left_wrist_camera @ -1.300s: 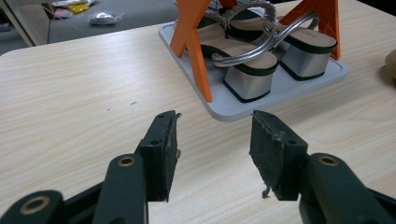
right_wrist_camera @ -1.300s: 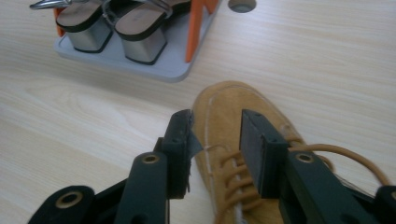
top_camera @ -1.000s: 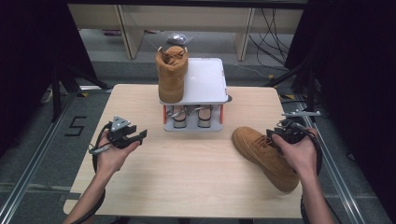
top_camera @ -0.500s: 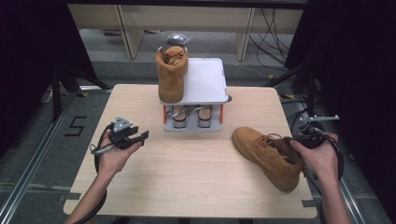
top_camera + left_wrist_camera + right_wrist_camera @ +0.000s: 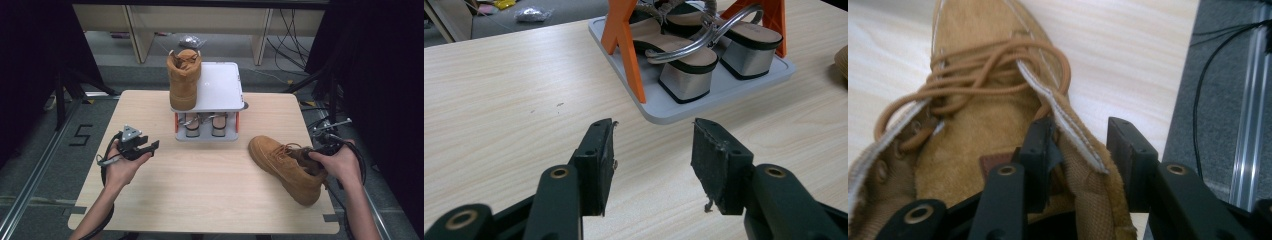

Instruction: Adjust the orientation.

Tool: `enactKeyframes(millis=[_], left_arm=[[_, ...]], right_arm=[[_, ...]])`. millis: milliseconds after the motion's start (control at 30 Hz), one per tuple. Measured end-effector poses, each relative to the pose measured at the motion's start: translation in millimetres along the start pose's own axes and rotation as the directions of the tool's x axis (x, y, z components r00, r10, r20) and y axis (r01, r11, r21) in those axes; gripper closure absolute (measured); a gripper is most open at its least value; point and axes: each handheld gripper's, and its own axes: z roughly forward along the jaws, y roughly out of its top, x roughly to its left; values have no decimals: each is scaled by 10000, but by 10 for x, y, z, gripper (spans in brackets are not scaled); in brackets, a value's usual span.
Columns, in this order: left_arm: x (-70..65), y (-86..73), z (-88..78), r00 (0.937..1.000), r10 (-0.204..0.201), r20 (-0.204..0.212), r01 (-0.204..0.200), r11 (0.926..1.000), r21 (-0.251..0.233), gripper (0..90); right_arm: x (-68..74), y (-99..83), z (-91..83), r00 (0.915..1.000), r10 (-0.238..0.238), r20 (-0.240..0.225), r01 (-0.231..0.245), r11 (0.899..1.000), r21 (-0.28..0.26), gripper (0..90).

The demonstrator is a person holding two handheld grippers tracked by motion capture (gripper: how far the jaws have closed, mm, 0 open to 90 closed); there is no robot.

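Right gripper [image 5: 1075, 150] straddles the collar of the tan boot [image 5: 287, 165] near the table's [image 5: 210, 200] right edge, jaws closing slightly; left gripper [image 5: 651, 155] wide open, empty.

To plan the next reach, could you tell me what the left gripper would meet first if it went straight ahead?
Probably the grey shoe rack: the open left gripper points at its near corner, with bare table in between. Depth is hard to judge.

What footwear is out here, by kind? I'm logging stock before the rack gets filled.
Tan boots: 2, one on the rack's top shelf, one on the table
Silver-heeled sandals: 2, on the rack's lower tray
Total: 4
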Motion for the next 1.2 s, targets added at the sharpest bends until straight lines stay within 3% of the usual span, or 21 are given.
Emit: enactKeyframes(millis=[133, 167, 200, 333, 433, 533, 633, 667, 700, 767, 800, 900, 933, 967, 1000, 1033, 1067, 1100, 1133, 1167, 1200], left_arm=[[3, -5, 3, 10000, -15, -7, 15, 10000, 33, 508], [3, -6, 4, 10000, -21, -12, 21, 10000, 42, 508], [4, -8, 4, 10000, -26, -18, 26, 10000, 53, 508], [2, -11, 7, 10000, -36, -44, 37, 10000, 89, 508], [-4, -11, 11, 10000, -30, 0, 30, 10000, 58, 508], [-7, -15, 21, 10000, -27, 9, 27, 10000, 57, 508], [-1, -15, 26, 9999, 103, 4, -103, 9998, 184, 508], [-12, -17, 40, 10000, 19, 72, -19, 10000, 38, 508], [-17, -16, 43, 10000, 5, 78, -5, 10000, 40, 508], [-21, -16, 50, 9999, -27, 141, 27, 10000, 7, 508], [-25, -18, 52, 9999, -44, 128, 44, 10000, -8, 508], [-14, -20, 50, 9999, -16, 139, 15, 10000, 22, 508], [-13, -21, 48, 9999, -16, 107, 16, 10000, 11, 508], [-3, -21, 43, 9999, 58, 95, -59, 10000, 73, 508], [-4, -23, 46, 9999, -29, 114, 29, 10000, 2, 508], [-1, -23, 43, 9999, -32, 102, 32, 10000, -1, 507], [3, -25, 37, 9999, -75, 110, 75, 10000, -19, 507], [6, -26, 35, 9999, -107, 116, 108, 9999, -30, 507], [10, -28, 32, 9999, -113, 109, 113, 9999, -25, 507], [16, -31, 30, 9999, -132, 109, 132, 9999, -12, 507], [28, -32, 32, 9998, -180, 123, 180, 9998, -21, 507]], right_arm=[[-12, 26, 75, 9994, -310, -143, 316, 9986, 422, 696], [2, 25, 87, 9997, -136, -215, 146, 9989, 444, 714], [-16, 35, 94, 9990, -404, -190, 413, 9979, 505, 725], [23, 57, 94, 9996, -197, -215, 212, 9974, 687, 778], [-12, 73, 76, 9989, 68, -471, -31, 9969, 783, 803], [-29, 75, 63, 9914, 963, -884, -859, 9896, 1153, 817], [-49, 61, 45, 9745, 1790, -1351, -1614, 9781, 1315, 830], [-37, 51, 37, 9617, 2217, -1613, -1993, 9693, 1442, 832], [-61, 43, 39, 9650, 2088, -1586, -1897, 9736, 1273, 835], [-65, 43, 25, 9541, 2419, -1768, -2192, 9658, 1382, 839], [-46, 46, 21, 9399, 2840, -1895, -2584, 9545, 1488, 840], [-60, 37, 9, 9286, 3057, -2104, -2821, 9499, 1348, 843], [-90, 34, 9, 9348, 2766, -2229, -2536, 9590, 1263, 844], [-78, 50, -2, 9226, 3132, -2251, -2891, 9479, 1340, 844], [-100, 37, 5, 9278, 2907, -2338, -2685, 9555, 1225, 846], [-80, 49, -15, 9060, 3487, -2398, -3212, 9356, 1468, 845], [-77, 55, -10, 8882, 3784, -2605, -3519, 9249, 1438, 846], [-80, 65, -13, 8777, 4018, -2613, -3763, 9153, 1434, 846], [-111, 53, 1, 8935, 3652, -2614, -3490, 9309, 1078, 847], [-109, 61, -6, 8789, 3921, -2717, -3687, 9197, 1347, 847], [-120, 64, -1, 8717, 3982, -2858, -3776, 9173, 1266, 847]])
